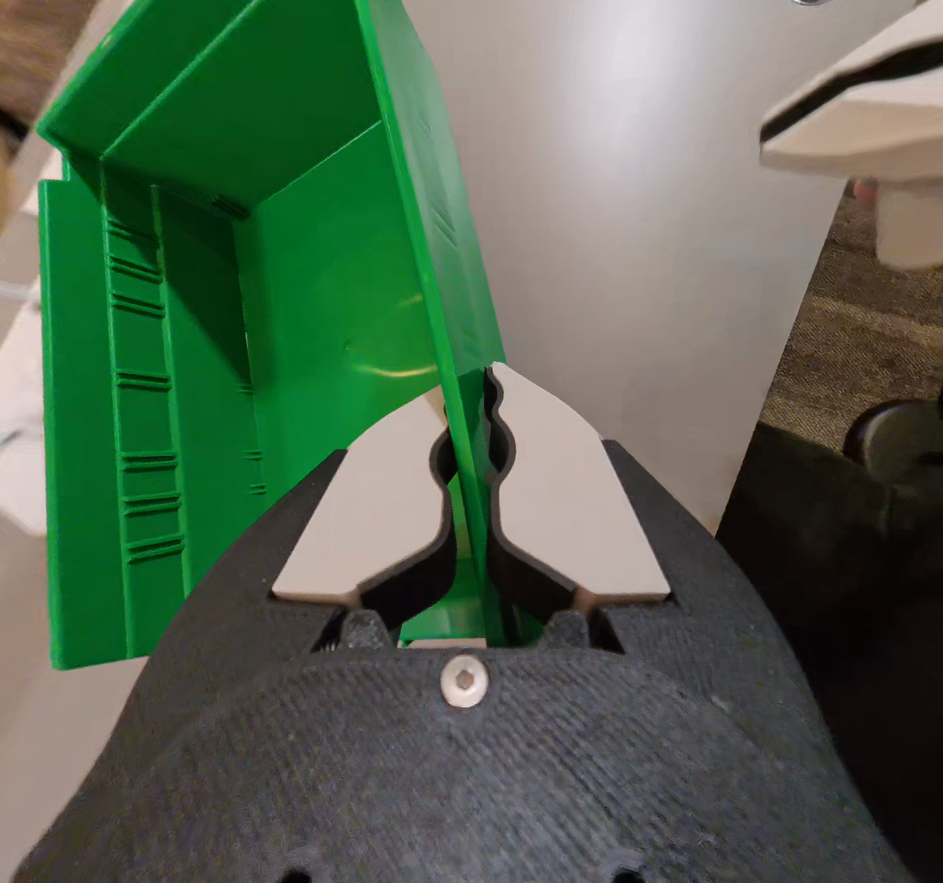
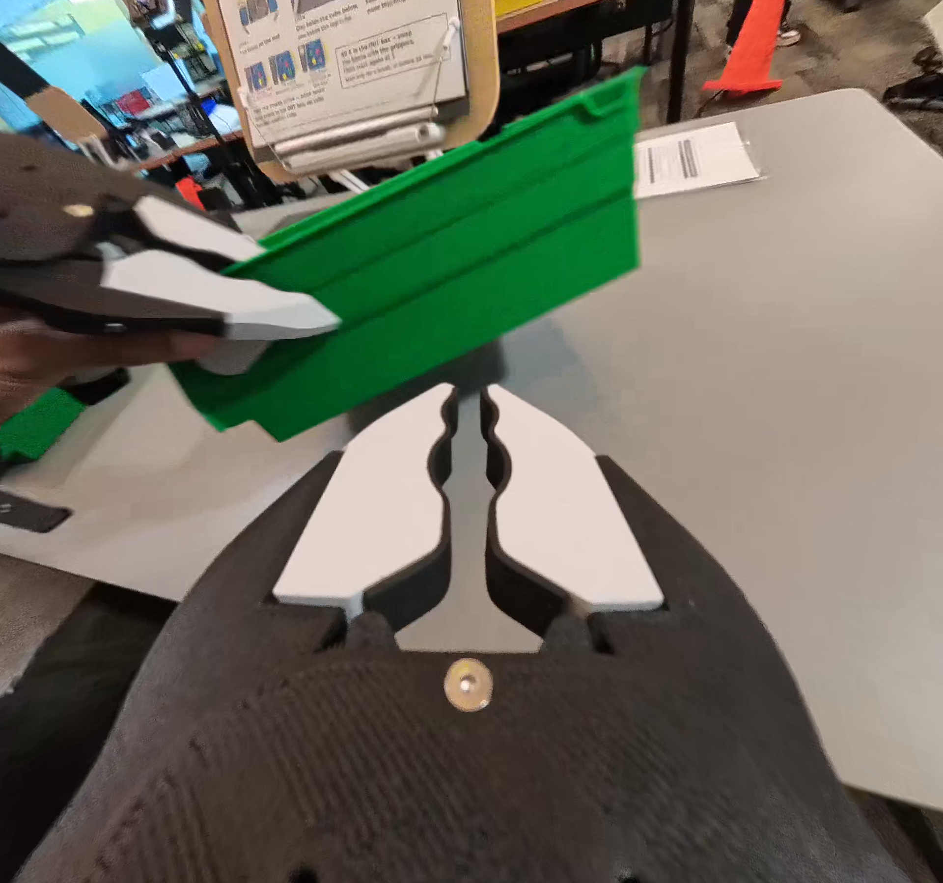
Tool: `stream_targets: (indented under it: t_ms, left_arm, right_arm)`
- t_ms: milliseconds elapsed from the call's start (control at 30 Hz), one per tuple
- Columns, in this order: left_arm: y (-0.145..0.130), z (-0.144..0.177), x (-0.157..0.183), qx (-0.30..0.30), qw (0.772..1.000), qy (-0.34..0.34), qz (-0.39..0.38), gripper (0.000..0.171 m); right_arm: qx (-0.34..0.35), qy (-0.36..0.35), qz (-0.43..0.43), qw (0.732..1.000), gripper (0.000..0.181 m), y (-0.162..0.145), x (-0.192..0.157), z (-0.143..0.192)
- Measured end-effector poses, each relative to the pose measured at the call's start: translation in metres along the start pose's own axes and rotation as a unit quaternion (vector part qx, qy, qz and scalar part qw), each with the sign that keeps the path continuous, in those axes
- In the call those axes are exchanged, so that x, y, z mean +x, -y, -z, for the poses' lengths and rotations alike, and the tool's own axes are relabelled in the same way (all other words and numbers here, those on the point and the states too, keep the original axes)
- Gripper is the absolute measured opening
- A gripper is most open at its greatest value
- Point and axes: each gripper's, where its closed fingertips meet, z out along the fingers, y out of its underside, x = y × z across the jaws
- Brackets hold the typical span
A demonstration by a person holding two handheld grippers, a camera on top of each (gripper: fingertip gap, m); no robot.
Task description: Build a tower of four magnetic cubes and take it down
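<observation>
The left tongs (image 1: 467,455) are clamped on one thin side wall of an empty green plastic bin with ribbed, slotted inner walls (image 1: 286,266), the wall running up between the two white, black-lined fingers (image 1: 382,496) from six o'clock toward twelve. In the right wrist view the same green bin (image 2: 459,266) hangs tilted in the air, clear of the pale grey table (image 2: 765,399), its far end raised toward one o'clock and its near end dipping toward eight o'clock, where the left tongs (image 2: 286,292) grip it and part of the person's hand (image 2: 61,353) shows behind them. The right tongs (image 2: 469,399) hold nothing; their fingers stand slightly apart with a narrow strip of table showing between them, pointing at twelve o'clock just below the bin's underside (whether they touch it cannot be told, as the frame is blurred). As for how far things have got, the pictures show only this much: the bin is gripped and off the table, nothing is visible inside it, and it rests on no surface. Behind the bin at twelve o'clock stands a wooden stand carrying a printed sheet with coloured pictures (image 2: 347,42), a white printed sheet (image 2: 694,159) lies flat on the table at two o'clock, and an orange traffic cone (image 2: 760,27) stands on the floor beyond.
</observation>
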Motion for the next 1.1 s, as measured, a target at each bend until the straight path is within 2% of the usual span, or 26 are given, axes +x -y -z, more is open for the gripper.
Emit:
stream_targets:
  t_ms: [133,200,367,533,567,600,633,667,700,733,867,967,1000,1067,1100]
  left_arm:
    - [0.03,-0.06,0.042,-0.01,0.999,-0.043,-0.025,0.01]
    - [0.044,-0.08,0.055,-0.007,0.998,-0.041,-0.042,0.01]
    - [0.075,-0.117,0.072,0.028,0.999,-0.044,-0.013,0.008]
    - [0.088,-0.14,0.079,0.048,0.998,0.001,-0.034,0.007]
    - [0.089,-0.141,0.082,0.05,0.998,0.002,-0.036,0.014]
    - [0.09,-0.139,0.084,0.052,0.998,0.009,-0.041,0.018]
    - [0.092,-0.135,0.083,0.059,0.997,0.024,-0.05,0.032]
    - [0.092,-0.128,0.08,0.062,0.995,0.041,-0.062,0.058]
    - [0.089,-0.119,0.075,0.06,0.994,0.057,-0.076,0.073]
    - [0.085,-0.107,0.07,0.065,0.992,0.067,-0.084,0.081]
    - [0.06,-0.044,0.042,0.119,0.99,0.055,-0.058,0.084]
    - [0.019,-0.007,-0.006,0.113,0.991,0.065,-0.004,0.084]
    - [0.001,0.002,-0.026,0.103,0.991,0.085,0.008,0.083]
    - [-0.042,0.022,-0.07,0.07,0.984,0.165,0.007,0.084]
    - [-0.065,0.031,-0.084,0.059,0.979,0.196,0.008,0.083]
  right_arm:
    - [-0.034,-0.049,0.039,0.997,0.007,-0.022,0.012,0.014]
    - [-0.039,-0.051,0.02,0.998,0.007,-0.033,0.013,0.019]
    - [-0.063,-0.008,-0.102,0.993,0.014,-0.067,0.009,0.022]
    - [-0.08,-0.062,-0.08,0.992,0.02,-0.083,0.022,0.027]
    - [-0.077,-0.072,-0.069,0.992,0.022,-0.083,0.024,0.028]
    - [-0.074,-0.082,-0.058,0.992,0.026,-0.083,0.026,0.029]
    - [-0.073,-0.094,-0.048,0.992,0.029,-0.083,0.028,0.03]
    - [-0.072,-0.102,-0.039,0.991,0.031,-0.083,0.029,0.029]
    - [-0.07,-0.106,-0.032,0.991,0.038,-0.082,0.029,0.028]
    - [-0.065,-0.11,-0.026,0.991,0.048,-0.081,0.029,0.025]
    - [-0.047,-0.13,0.022,0.99,0.07,-0.071,0.021,0.005]
    - [-0.051,-0.157,0.072,0.984,0.073,-0.067,0.015,-0.015]
    - [-0.054,-0.175,0.081,0.98,0.072,-0.065,0.018,-0.023]
    - [-0.056,-0.199,0.075,0.976,0.068,-0.059,0.027,-0.041]
    - [-0.053,-0.206,0.06,0.975,0.061,-0.056,0.033,-0.048]
